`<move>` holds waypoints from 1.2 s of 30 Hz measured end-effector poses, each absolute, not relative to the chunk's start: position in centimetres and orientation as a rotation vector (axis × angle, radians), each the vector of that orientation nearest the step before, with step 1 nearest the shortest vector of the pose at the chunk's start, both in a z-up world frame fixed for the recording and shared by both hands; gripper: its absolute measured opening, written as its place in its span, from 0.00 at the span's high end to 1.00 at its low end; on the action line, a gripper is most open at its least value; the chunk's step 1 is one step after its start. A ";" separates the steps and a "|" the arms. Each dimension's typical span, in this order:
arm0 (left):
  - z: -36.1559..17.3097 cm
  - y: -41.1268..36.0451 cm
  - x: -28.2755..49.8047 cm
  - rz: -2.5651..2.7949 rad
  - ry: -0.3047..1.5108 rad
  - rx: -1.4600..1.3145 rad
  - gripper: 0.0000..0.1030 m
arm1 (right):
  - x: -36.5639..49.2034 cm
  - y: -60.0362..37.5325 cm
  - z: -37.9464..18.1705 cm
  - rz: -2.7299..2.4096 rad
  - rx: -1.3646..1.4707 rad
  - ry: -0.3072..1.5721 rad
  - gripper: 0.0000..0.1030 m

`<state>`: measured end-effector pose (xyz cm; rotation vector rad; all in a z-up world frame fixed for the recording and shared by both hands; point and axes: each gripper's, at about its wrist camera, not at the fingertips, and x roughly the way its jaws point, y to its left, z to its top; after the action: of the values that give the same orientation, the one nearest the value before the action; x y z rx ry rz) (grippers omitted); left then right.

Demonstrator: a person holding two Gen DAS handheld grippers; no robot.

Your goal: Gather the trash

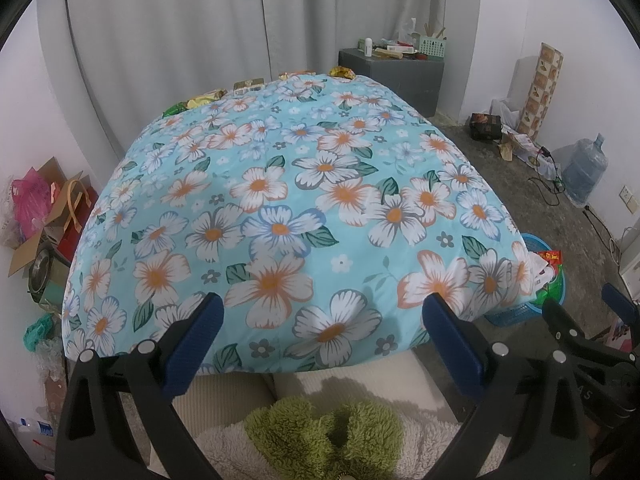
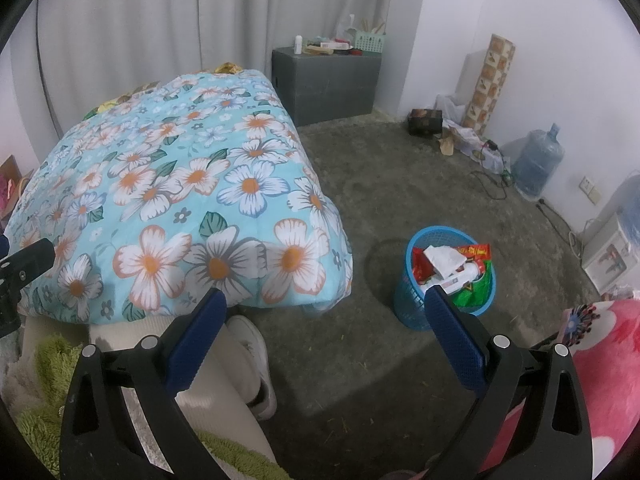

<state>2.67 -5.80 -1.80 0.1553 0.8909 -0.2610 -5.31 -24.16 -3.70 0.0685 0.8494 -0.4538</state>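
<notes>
A blue mesh trash basket [image 2: 412,304] stands on the floor right of the bed, packed with red, green and white wrappers [image 2: 456,266]; its rim [image 1: 538,242] peeks past the bed corner in the left wrist view. Several wrappers lie along the bed's far edge: a gold one [image 1: 343,72], a small box [image 1: 249,85], a yellow one [image 1: 206,99] and a green one [image 1: 175,109]. My left gripper [image 1: 322,312] hangs open over the near end of the floral quilt [image 1: 280,200], nothing between its fingers. My right gripper [image 2: 326,312] is open too, above the floor beside the basket.
A grey cabinet [image 2: 326,80] with clutter on top stands at the far wall. A water jug [image 2: 536,164], cables and boxes line the right wall. Bags and cardboard [image 1: 44,216] pile up left of the bed. A person's white shoe [image 2: 256,364] rests on the floor below.
</notes>
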 end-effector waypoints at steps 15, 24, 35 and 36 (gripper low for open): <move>-1.8 -6.0 2.6 -0.261 0.890 0.156 0.05 | -5.4 -24.3 -3.6 -0.453 0.071 0.850 0.08; -1.8 -6.1 2.7 -0.260 0.891 0.157 0.05 | -5.4 -24.4 -3.6 -0.453 0.072 0.851 0.08; -1.8 -6.0 2.7 -0.259 0.892 0.158 0.05 | -5.4 -24.2 -3.6 -0.453 0.074 0.851 0.08; -1.8 -6.1 2.7 -0.260 0.892 0.158 0.05 | -5.4 -24.4 -3.6 -0.454 0.074 0.852 0.08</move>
<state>2.72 -6.05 -1.78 0.1575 0.8920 -0.2595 -5.41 -24.41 -3.59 0.0743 0.8518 -0.4540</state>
